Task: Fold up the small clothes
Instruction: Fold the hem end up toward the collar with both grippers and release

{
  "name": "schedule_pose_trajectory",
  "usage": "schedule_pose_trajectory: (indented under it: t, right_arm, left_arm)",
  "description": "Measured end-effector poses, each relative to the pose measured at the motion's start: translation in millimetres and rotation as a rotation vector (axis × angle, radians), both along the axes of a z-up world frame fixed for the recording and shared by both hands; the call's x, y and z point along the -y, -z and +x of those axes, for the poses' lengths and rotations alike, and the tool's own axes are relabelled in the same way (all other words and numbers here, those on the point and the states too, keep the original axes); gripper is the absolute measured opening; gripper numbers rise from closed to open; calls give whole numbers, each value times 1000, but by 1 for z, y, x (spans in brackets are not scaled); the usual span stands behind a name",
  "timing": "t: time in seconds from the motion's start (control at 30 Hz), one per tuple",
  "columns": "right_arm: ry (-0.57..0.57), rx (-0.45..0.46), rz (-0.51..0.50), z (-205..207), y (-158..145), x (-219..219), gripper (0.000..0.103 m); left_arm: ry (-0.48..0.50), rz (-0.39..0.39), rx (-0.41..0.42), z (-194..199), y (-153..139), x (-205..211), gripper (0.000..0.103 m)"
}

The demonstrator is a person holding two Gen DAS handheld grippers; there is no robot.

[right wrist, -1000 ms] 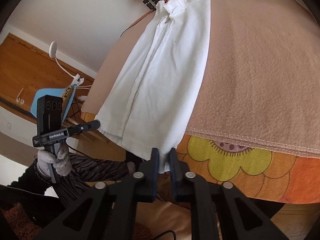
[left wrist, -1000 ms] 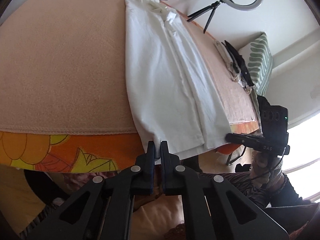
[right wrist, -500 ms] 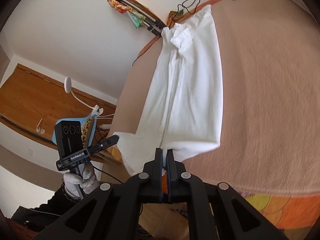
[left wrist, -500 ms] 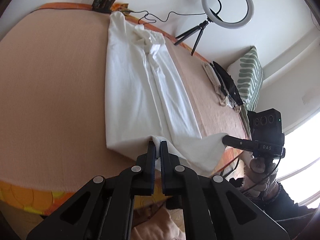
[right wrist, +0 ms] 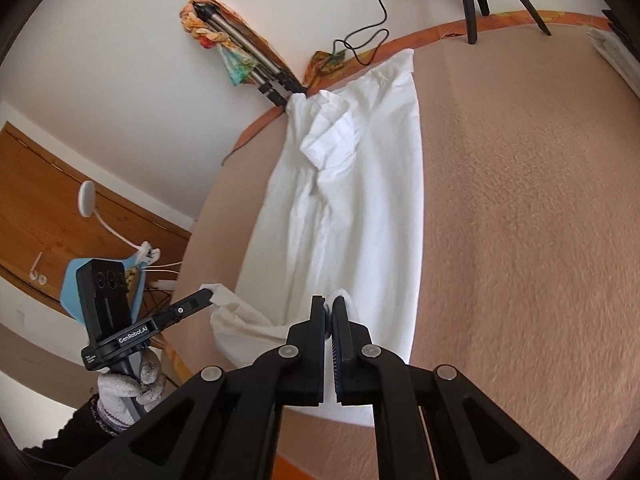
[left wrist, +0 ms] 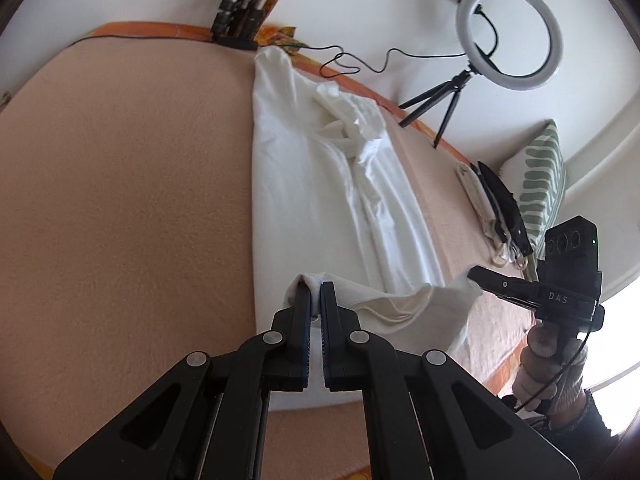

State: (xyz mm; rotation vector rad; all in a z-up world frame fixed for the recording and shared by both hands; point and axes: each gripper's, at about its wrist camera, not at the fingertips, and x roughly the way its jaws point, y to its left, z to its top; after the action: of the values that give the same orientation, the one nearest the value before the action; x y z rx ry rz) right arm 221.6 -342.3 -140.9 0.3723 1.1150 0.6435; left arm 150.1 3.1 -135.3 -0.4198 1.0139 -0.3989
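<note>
A white collared shirt [left wrist: 304, 200] [right wrist: 360, 216] lies lengthwise on the peach blanket [left wrist: 120, 200] [right wrist: 520, 220], collar at the far end. My left gripper [left wrist: 315, 294] is shut on one bottom hem corner, lifted and carried over the shirt's lower part. My right gripper [right wrist: 329, 308] is shut on the other hem corner. The hem sags in a loose band between the two grips. In the left wrist view the right gripper [left wrist: 478, 274] pinches cloth at the right; in the right wrist view the left gripper [right wrist: 208, 295] pinches it at the left.
A ring light on a tripod [left wrist: 508, 36] stands at the far edge, with a folded tripod [right wrist: 256, 60] beside it. Folded dark and light clothes [left wrist: 496, 216] and a green striped cushion [left wrist: 540, 176] lie at the right. A gloved hand [right wrist: 128, 392] holds the other gripper.
Both grippers have carried the shirt's bottom hem up from the near bed edge and forward over the shirt toward the collar. The lower part now doubles over.
</note>
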Motion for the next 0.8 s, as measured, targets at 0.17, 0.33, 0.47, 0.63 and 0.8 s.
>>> schedule_pose_trajectory:
  t: [0.17,0.33,0.47,0.63,0.8]
  right_arm:
    - [65,-34,-23,13,8,15,56]
    - [58,19,-18,2,-1,29,48]
    - [-17,51,-88,-11,4,13,39]
    - [-70,89,-195,-14,10,-12,36]
    - [-59,99,-266,-7,15,-21,36]
  left_arm:
    - [-55,-31,-68,7,5,-18,28]
    - [-40,40,47,-8,-10,-29,28]
    - [22,80,27,-5,1,-21,28]
    - [45,113,-1,5,11,-7,28]
    - [40,110,-6,11,17,-3,28]
